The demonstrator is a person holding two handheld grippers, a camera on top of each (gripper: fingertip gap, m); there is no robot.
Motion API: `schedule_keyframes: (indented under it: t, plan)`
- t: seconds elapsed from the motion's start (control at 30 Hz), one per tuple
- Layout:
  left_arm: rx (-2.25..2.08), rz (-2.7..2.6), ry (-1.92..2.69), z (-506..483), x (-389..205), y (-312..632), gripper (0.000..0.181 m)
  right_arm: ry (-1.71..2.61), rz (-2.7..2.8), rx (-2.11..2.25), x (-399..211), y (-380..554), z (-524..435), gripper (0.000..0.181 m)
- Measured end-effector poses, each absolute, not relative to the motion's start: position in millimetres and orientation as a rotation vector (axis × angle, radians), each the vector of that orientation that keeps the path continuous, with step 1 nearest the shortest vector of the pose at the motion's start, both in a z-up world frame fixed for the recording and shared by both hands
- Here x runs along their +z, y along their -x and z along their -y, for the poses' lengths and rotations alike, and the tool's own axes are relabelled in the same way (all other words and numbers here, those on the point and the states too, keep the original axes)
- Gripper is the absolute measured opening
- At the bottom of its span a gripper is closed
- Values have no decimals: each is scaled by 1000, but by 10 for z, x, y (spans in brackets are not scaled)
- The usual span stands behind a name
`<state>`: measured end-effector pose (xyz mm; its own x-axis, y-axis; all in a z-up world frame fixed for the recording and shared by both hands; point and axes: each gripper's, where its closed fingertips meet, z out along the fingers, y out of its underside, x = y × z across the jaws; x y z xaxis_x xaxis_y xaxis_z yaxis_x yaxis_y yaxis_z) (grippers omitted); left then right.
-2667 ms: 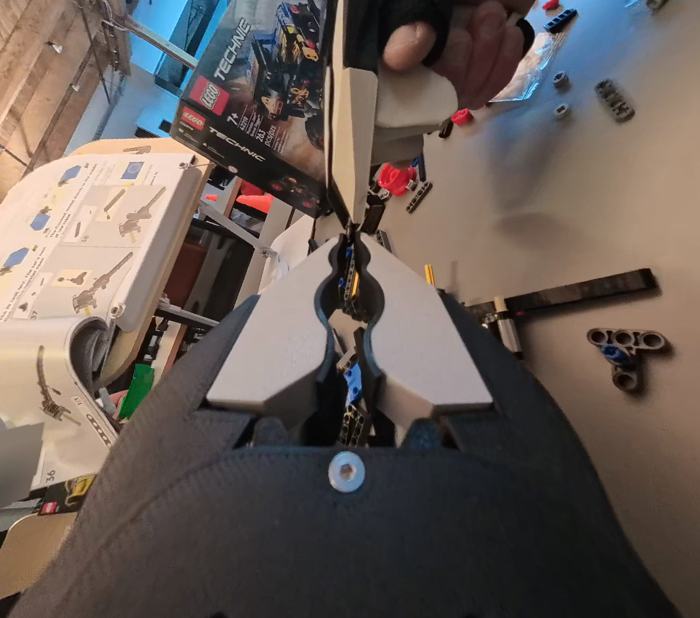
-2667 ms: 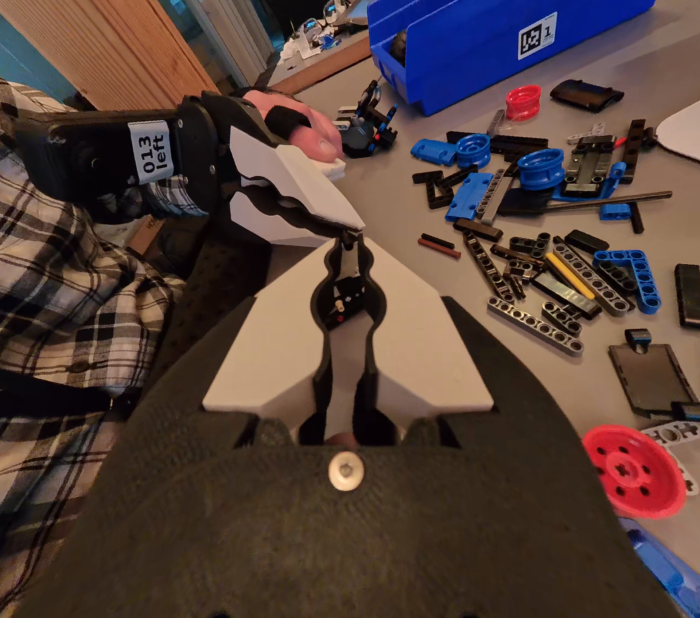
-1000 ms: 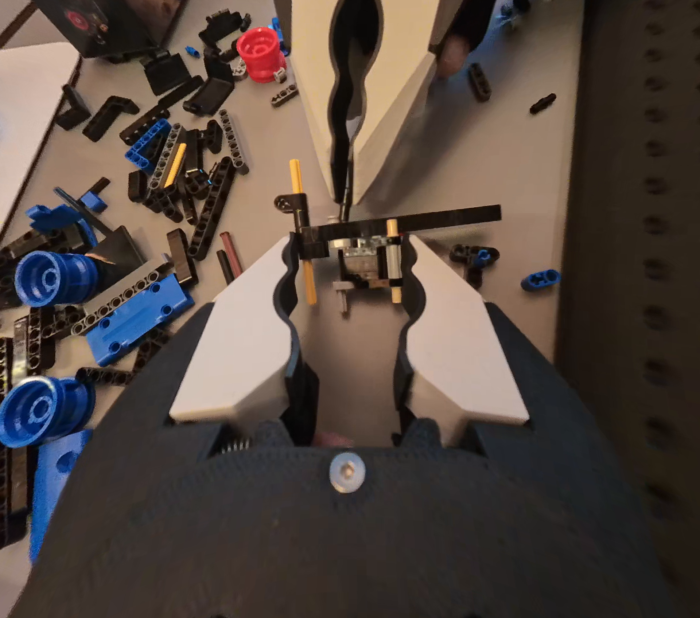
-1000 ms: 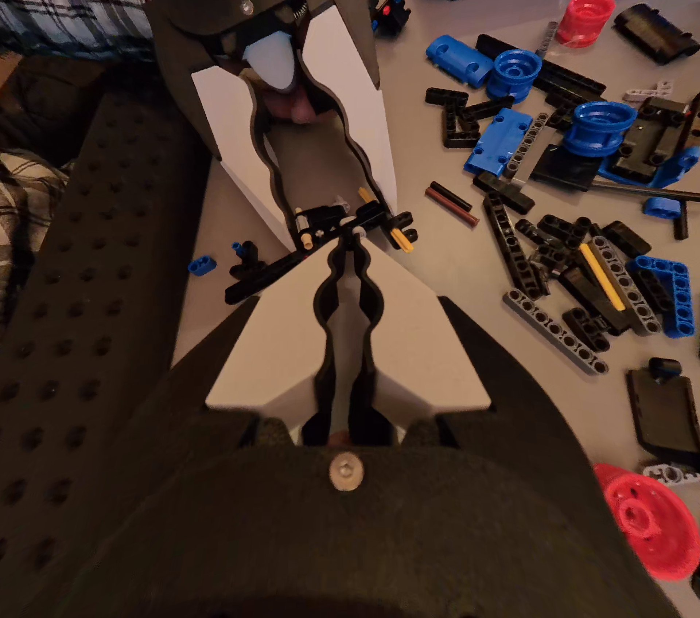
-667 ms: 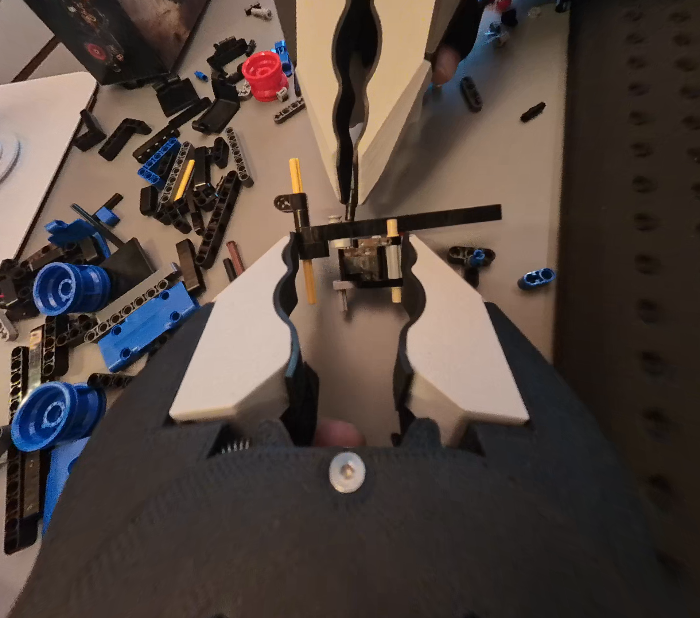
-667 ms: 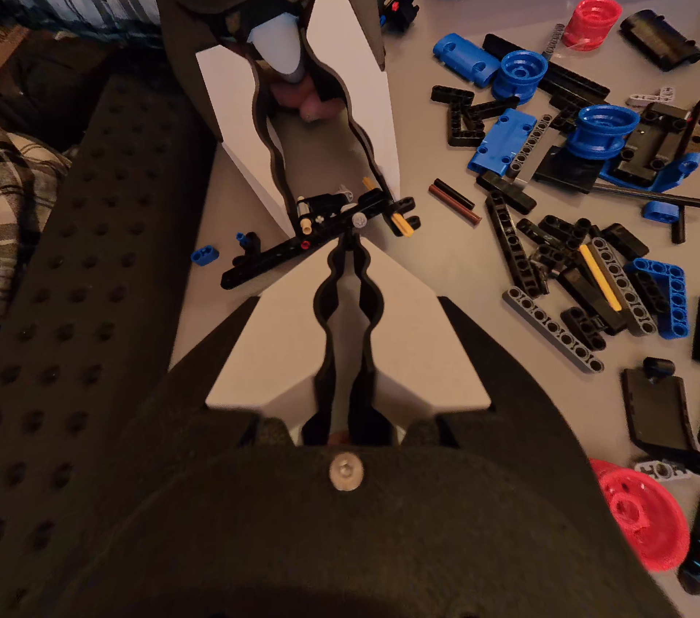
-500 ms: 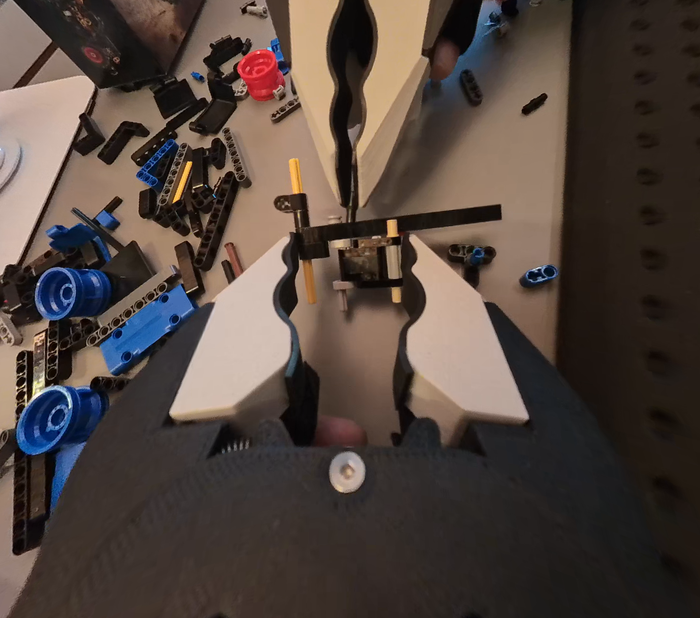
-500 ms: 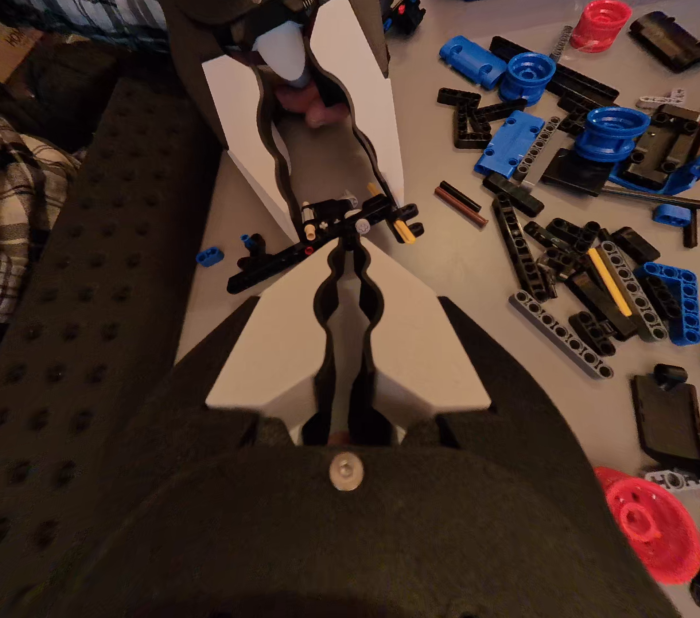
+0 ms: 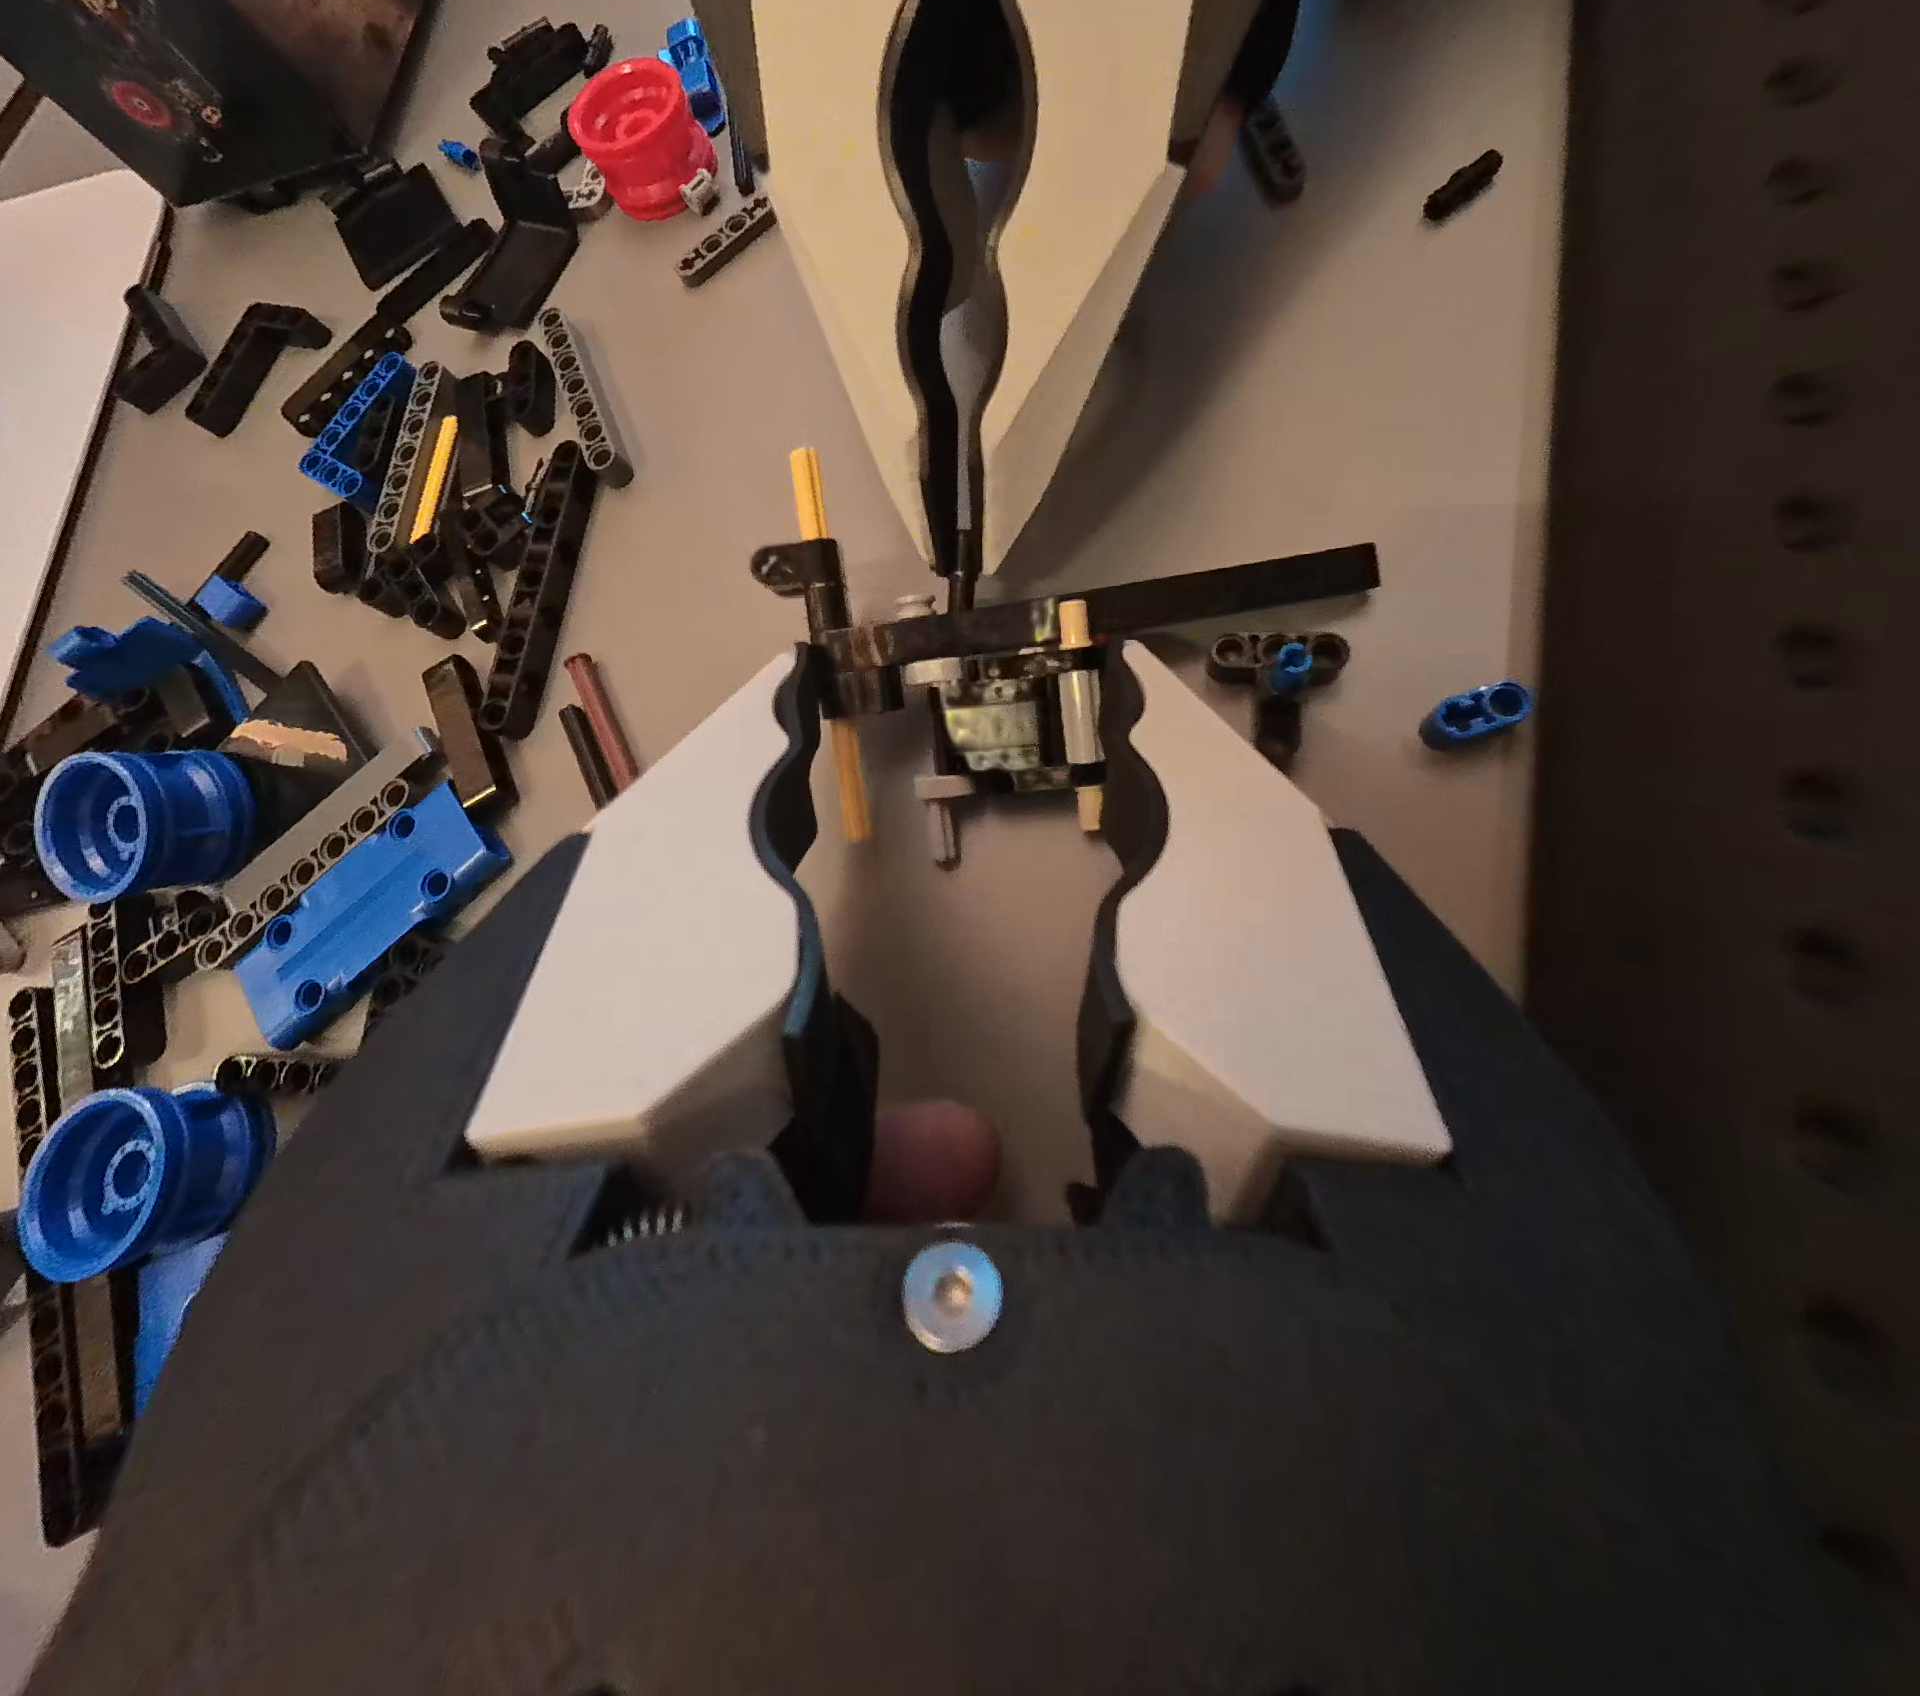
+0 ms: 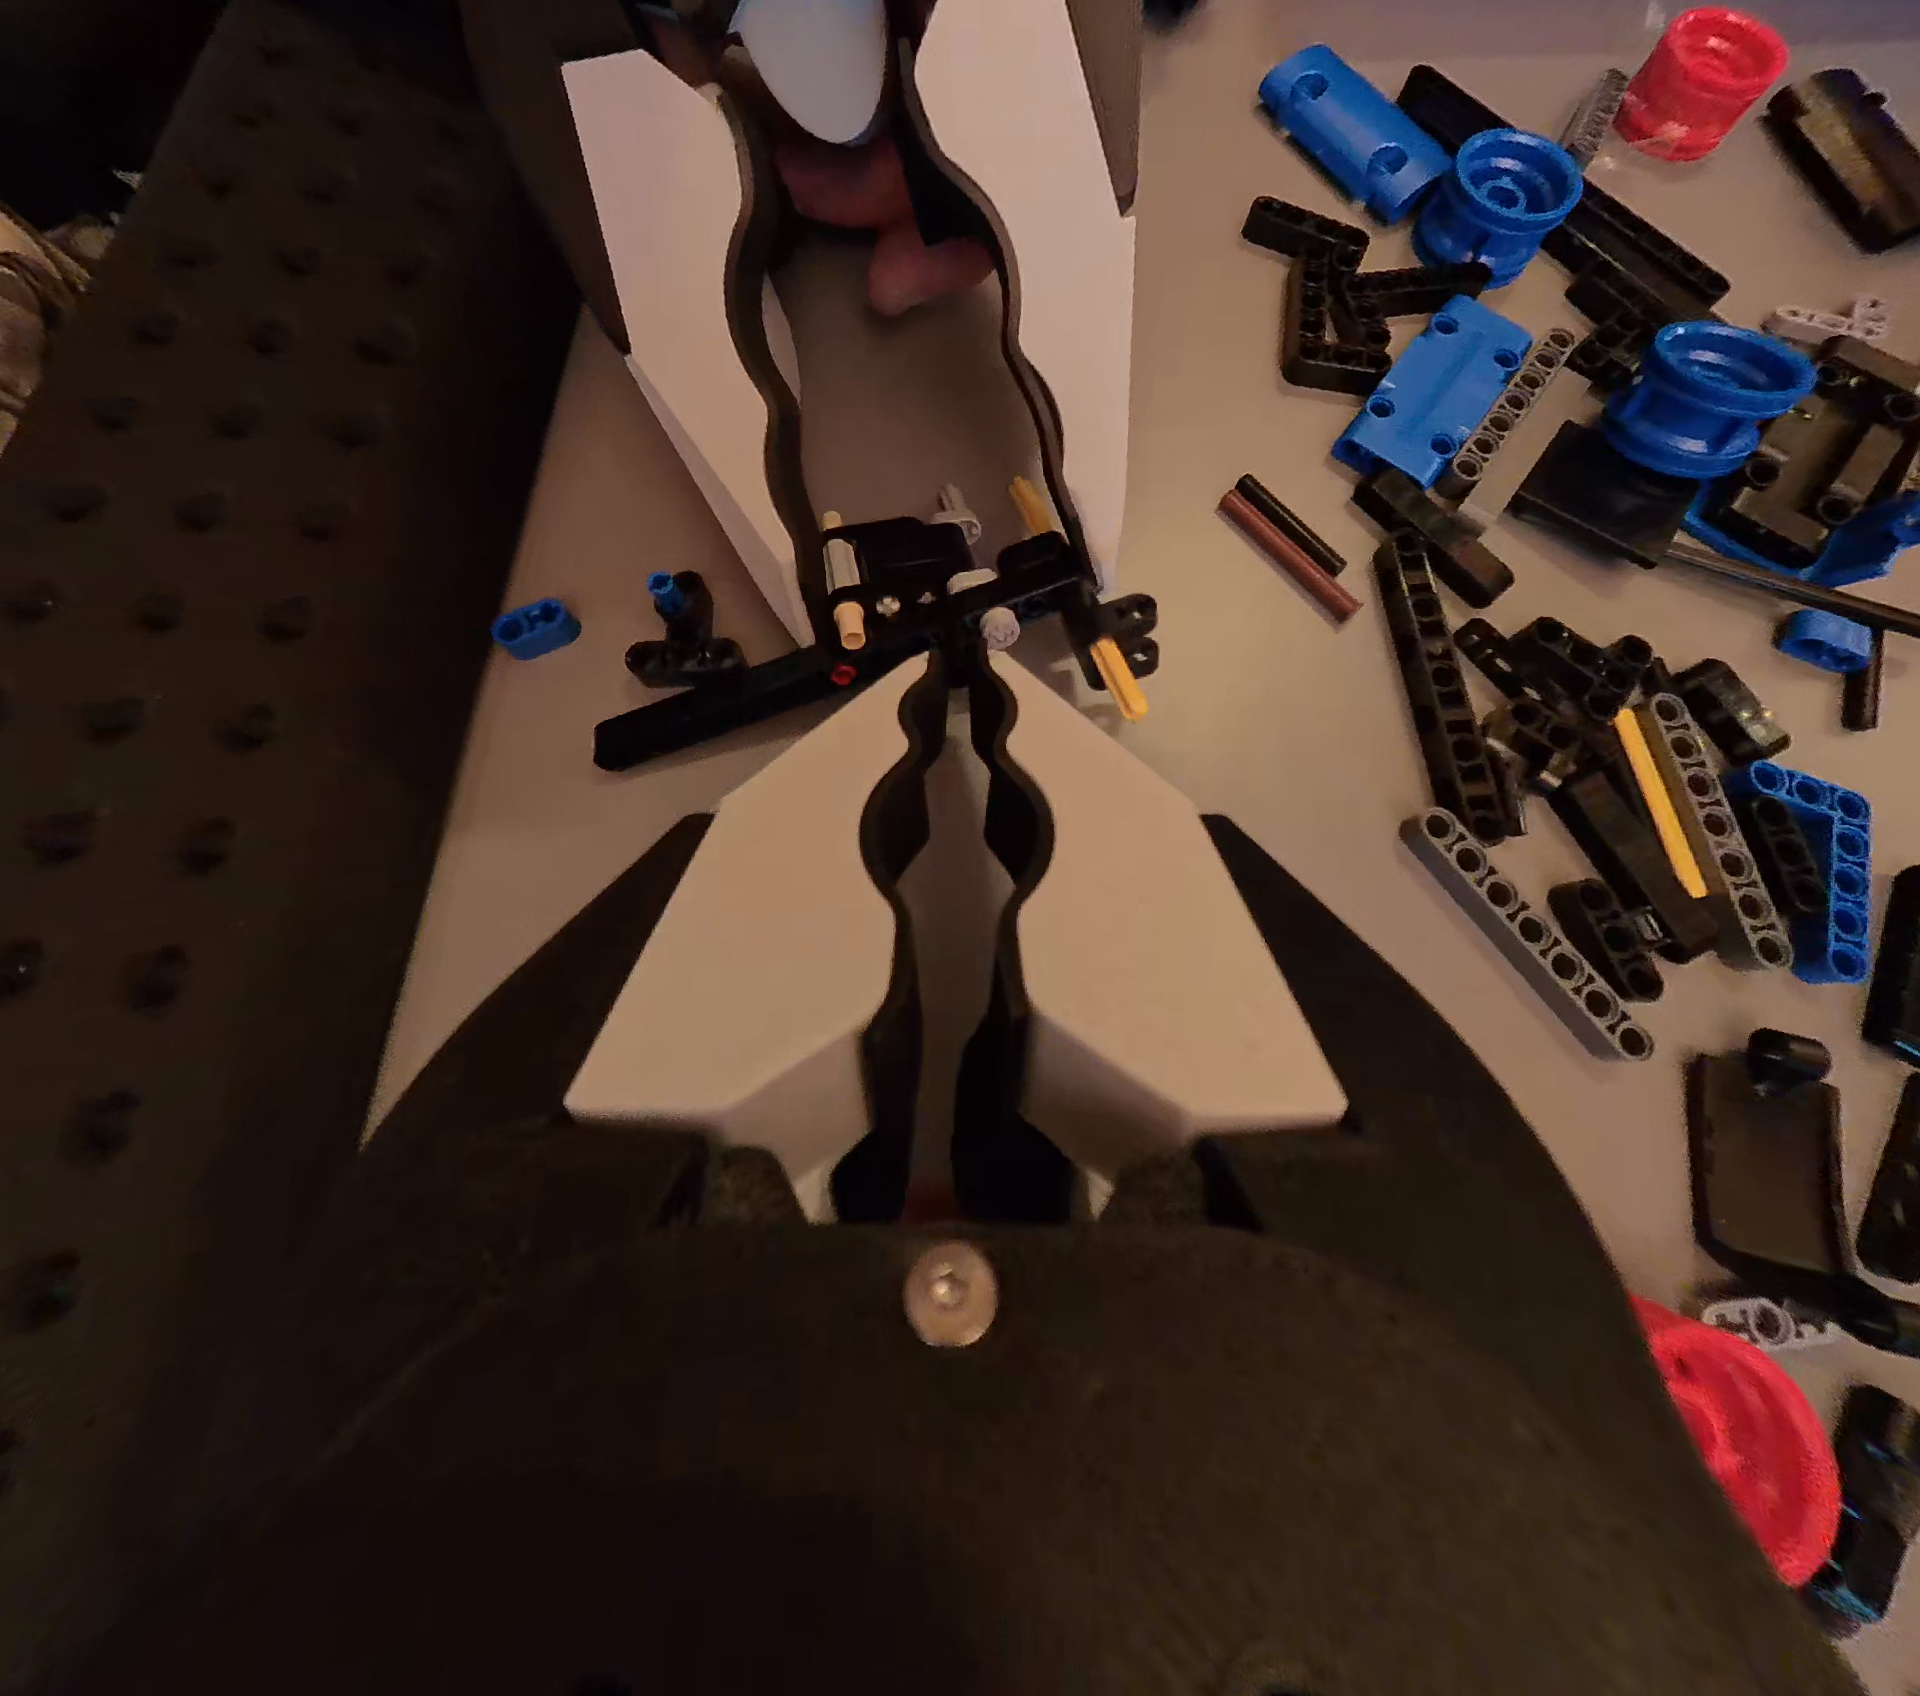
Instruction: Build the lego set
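My left hand-held gripper [image 9: 956,690] is spread wide, its fingers either side of the small black lego assembly [image 9: 997,670] w/ yellow axle, on the grey worktop [image 9: 1299,358]. My right hand-held gripper [image 10: 958,659] is pinched nearly closed on a small black pin at the assembly's beam. Loose blue, black & red parts [image 10: 1621,607] lie scattered beside it.

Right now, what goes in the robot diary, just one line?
left gripper: open around black assembly | right gripper: shut on small black pin | loose parts beside
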<state>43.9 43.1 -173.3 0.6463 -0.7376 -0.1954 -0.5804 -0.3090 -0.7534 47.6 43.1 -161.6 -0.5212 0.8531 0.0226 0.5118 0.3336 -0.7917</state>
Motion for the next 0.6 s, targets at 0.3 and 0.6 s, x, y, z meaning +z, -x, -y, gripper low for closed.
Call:
schedule_keyframes:
  t: [0.3, 0.6]
  plan:
    - [-254, -1042, 2031, -412, -1762, -452, 52, 1191, 2194, 1054, -1676, -488, -422, 3]
    - [-277, -1036, 2044, -411, -1768, -454, 52, 1189, 2235, 1048, -1719, -487, -429, 3]
